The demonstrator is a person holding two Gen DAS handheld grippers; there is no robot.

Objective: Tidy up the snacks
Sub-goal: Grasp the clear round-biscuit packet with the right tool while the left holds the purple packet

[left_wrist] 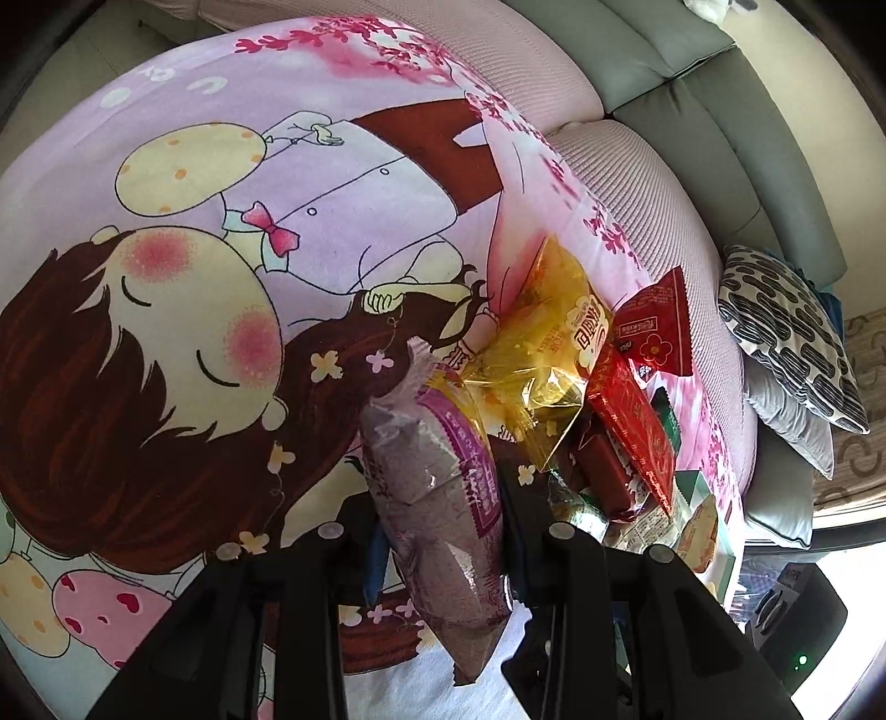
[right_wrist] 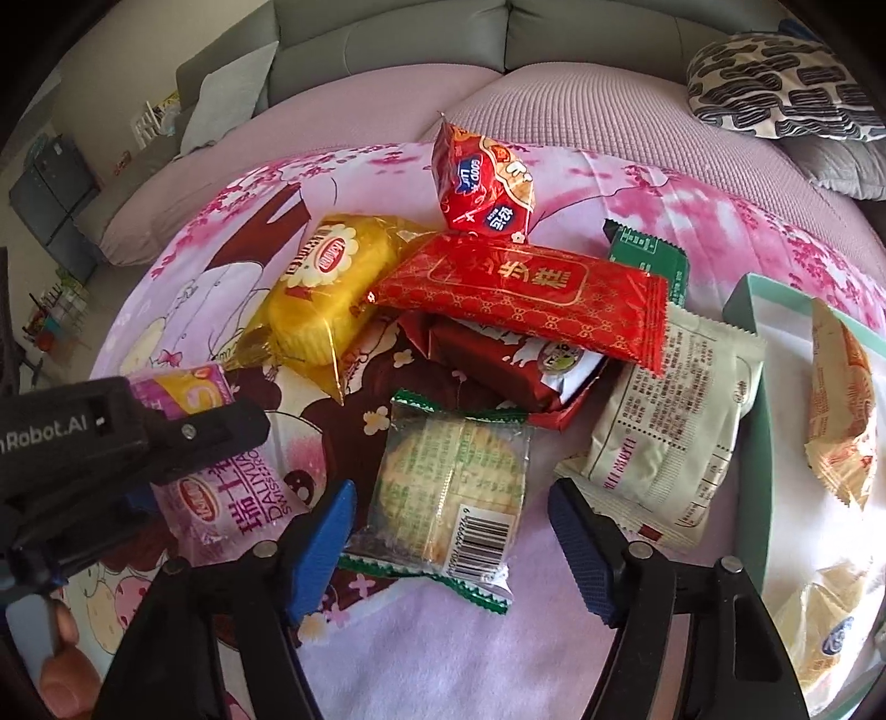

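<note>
Leftward, blanket (left_wrist: 194, 138) lies bare.

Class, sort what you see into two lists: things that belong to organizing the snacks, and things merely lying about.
Belong to the job:
purple snack pack, held by left gripper
green-edged cracker pack
yellow cake pack
red flat pack
teal box

Lying about:
patterned cushion
grey sofa
</note>
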